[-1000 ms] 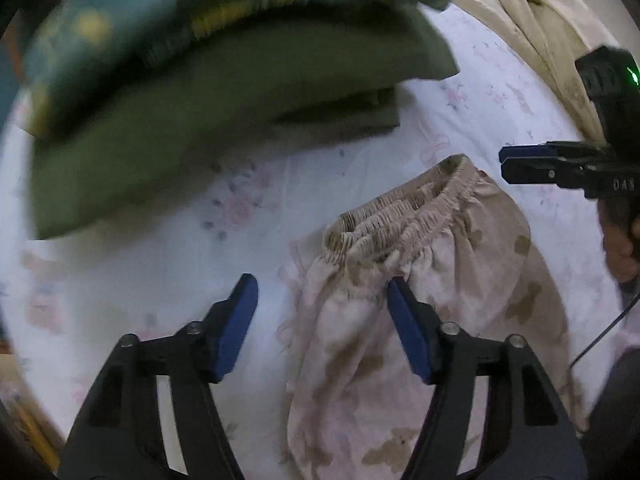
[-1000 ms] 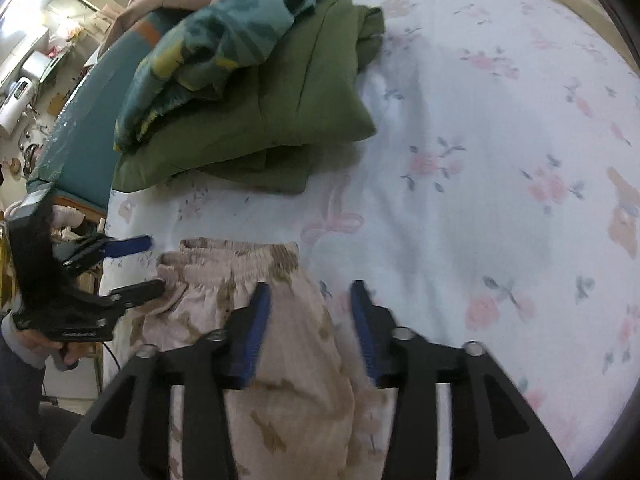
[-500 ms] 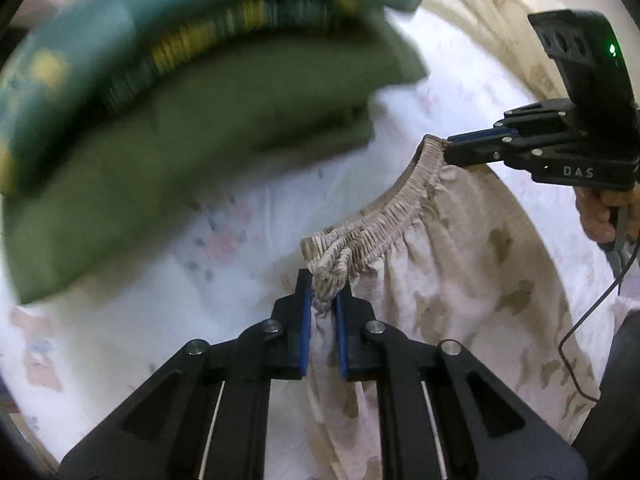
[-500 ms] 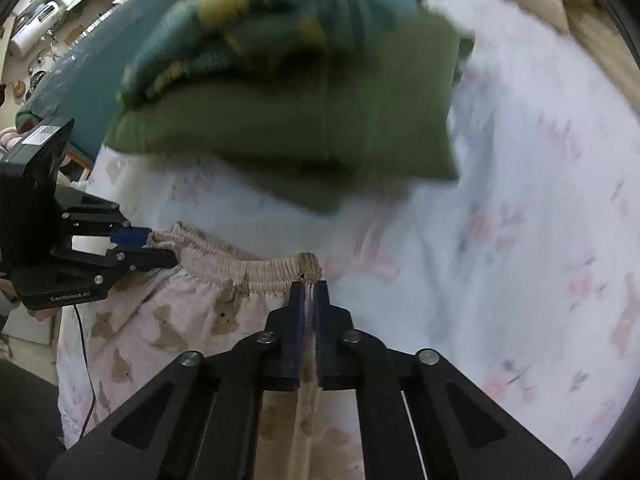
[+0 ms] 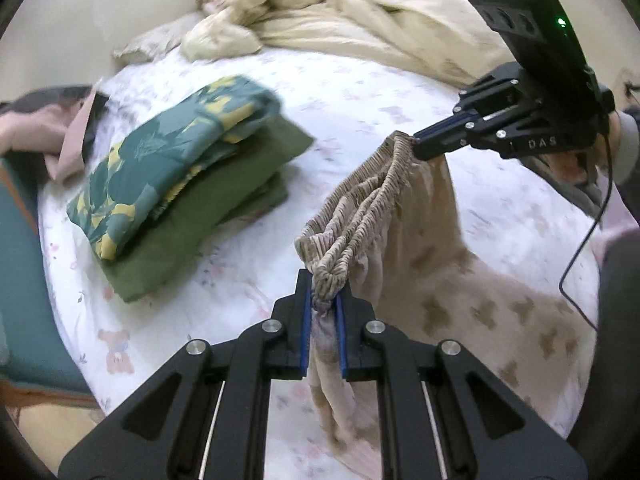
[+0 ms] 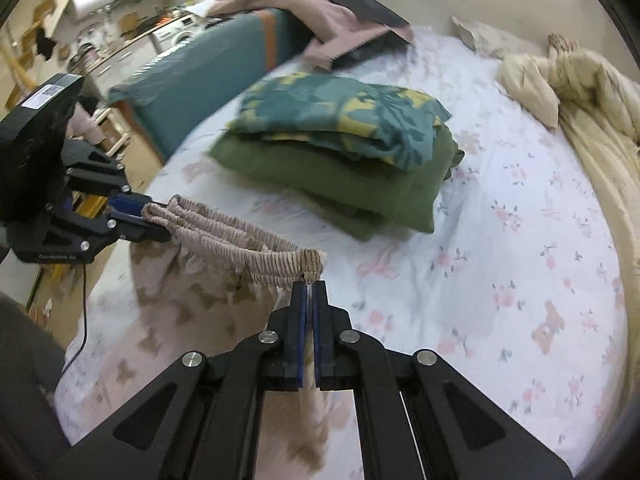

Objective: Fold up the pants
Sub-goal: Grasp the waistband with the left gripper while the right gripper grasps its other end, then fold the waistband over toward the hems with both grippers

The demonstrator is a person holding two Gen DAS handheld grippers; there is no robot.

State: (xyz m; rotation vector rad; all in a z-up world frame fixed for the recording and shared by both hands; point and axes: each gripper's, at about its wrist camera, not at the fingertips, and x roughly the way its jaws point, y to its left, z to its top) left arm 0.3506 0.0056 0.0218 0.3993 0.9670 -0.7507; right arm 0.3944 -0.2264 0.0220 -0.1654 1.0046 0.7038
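Both hand-held grippers pinch the pants waistband; folded clothes lie just beside.

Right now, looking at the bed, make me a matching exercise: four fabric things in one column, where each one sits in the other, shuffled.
1. beige bear-print pants
2. teal and yellow patterned cloth
3. folded olive green garment
4. crumpled cream blanket

a. bottom of the stack
b. bunched at the bed's far edge
c. waistband clamped at both ends
d. top of the stack

Pairs: 1-c, 2-d, 3-a, 4-b
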